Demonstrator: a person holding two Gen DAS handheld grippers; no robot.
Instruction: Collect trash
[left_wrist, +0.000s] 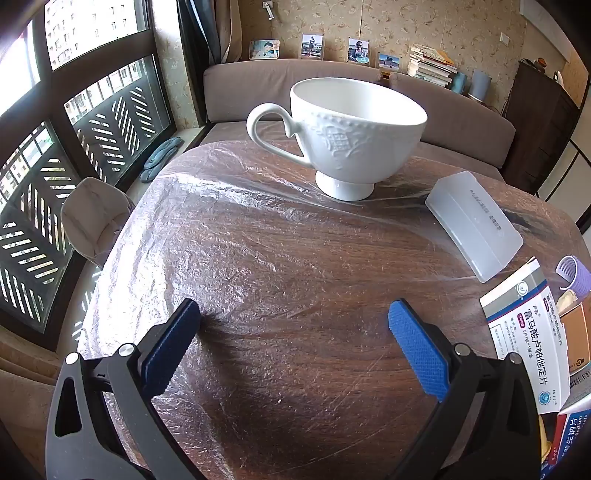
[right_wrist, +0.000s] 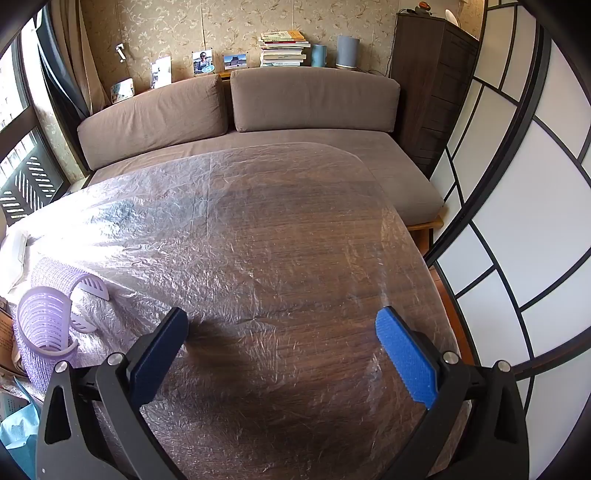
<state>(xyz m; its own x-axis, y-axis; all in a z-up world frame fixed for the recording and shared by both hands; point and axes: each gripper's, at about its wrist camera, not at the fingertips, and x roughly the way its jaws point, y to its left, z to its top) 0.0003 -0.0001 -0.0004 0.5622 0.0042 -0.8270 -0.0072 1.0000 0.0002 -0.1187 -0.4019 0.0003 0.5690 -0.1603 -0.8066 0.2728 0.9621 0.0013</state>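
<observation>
Left hand-held gripper (left_wrist: 293, 317) gapes; medicine box (left_wrist: 524, 332) just right.

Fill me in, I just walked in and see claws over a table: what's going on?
A person holds a claw in each hand above a plastic-covered wooden table. The left claw and right claw are both open and empty. A white cup, a translucent case, medicine boxes and a purple hair roller sit untouched. No trash is collected yet.
</observation>
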